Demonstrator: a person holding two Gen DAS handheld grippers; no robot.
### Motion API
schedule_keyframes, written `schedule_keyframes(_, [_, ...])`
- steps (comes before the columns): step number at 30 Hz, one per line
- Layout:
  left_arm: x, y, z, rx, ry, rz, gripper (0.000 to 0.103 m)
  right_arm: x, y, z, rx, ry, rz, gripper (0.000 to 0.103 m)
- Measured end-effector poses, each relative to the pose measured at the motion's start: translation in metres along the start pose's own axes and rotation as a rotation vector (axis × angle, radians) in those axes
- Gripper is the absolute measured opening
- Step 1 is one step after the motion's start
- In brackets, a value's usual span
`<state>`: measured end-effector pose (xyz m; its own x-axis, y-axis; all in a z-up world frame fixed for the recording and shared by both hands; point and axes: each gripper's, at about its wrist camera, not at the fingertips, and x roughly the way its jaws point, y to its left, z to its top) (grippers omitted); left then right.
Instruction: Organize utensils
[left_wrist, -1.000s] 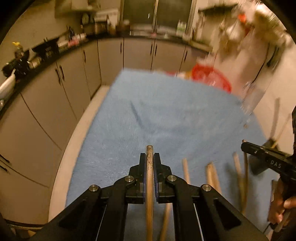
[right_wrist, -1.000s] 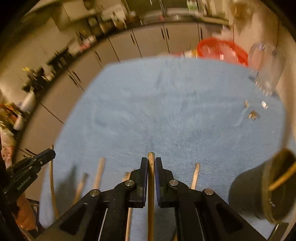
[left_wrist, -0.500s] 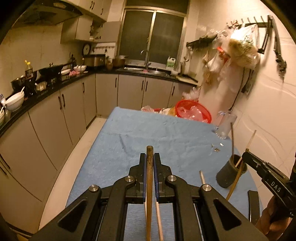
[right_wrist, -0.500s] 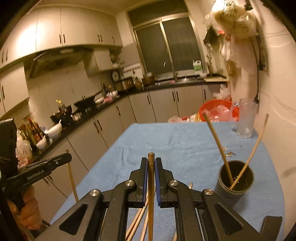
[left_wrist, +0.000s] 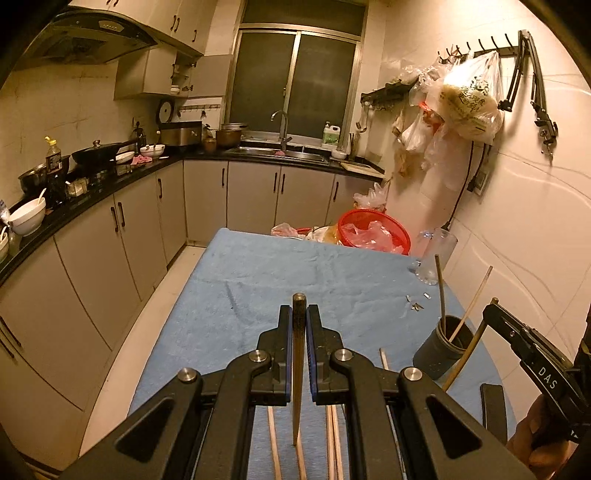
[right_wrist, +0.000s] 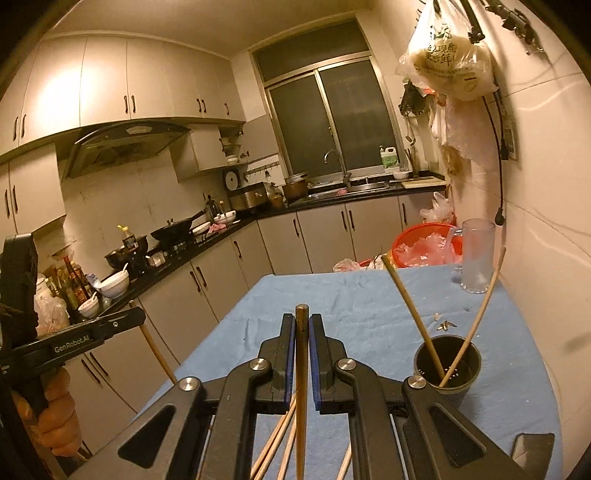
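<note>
My left gripper (left_wrist: 299, 314) is shut on a dark-tipped chopstick (left_wrist: 297, 369), held upright above the blue cloth. My right gripper (right_wrist: 302, 322) is shut on another chopstick (right_wrist: 301, 387), also raised. A dark round holder (right_wrist: 447, 365) stands on the cloth at the right with two chopsticks (right_wrist: 413, 314) leaning in it; it also shows in the left wrist view (left_wrist: 441, 350). Several loose chopsticks (left_wrist: 273, 439) lie on the cloth under the grippers, also in the right wrist view (right_wrist: 273, 443). The right gripper appears at the right edge of the left wrist view (left_wrist: 487, 310).
The table with the blue cloth (left_wrist: 280, 280) runs toward a red basket (left_wrist: 373, 230) and a clear glass mug (right_wrist: 476, 254) at the far end. A wall is close on the right. Kitchen cabinets (left_wrist: 92, 251) and a counter run along the left. A dark flat object (right_wrist: 532, 450) lies near the holder.
Both grippers have lifted and tilted up from looking down at the cloth, each still holding its chopstick. The holder has come into view at the right.
</note>
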<state>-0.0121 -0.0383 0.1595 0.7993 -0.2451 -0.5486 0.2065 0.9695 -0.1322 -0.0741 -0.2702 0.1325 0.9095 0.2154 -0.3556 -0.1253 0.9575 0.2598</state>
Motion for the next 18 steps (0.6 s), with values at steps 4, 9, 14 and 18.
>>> schedule_keyframes(4, [-0.001, -0.004, 0.002, 0.006, 0.003, -0.009, 0.007, -0.007, -0.006, 0.001, 0.014, -0.026, -0.01, 0.008])
schedule_keyframes(9, [-0.002, -0.013, 0.006, 0.015, 0.008, -0.034, 0.007, -0.014, -0.017, 0.006, 0.038, -0.052, -0.024, 0.008])
schedule_keyframes(14, [0.0, -0.021, 0.009, 0.024, 0.021, -0.071, 0.007, -0.025, -0.03, 0.013, 0.067, -0.085, -0.052, 0.008])
schedule_keyframes(18, [0.002, -0.031, 0.012, 0.039, 0.025, -0.1, 0.007, -0.035, -0.044, 0.019, 0.097, -0.107, -0.078, 0.008])
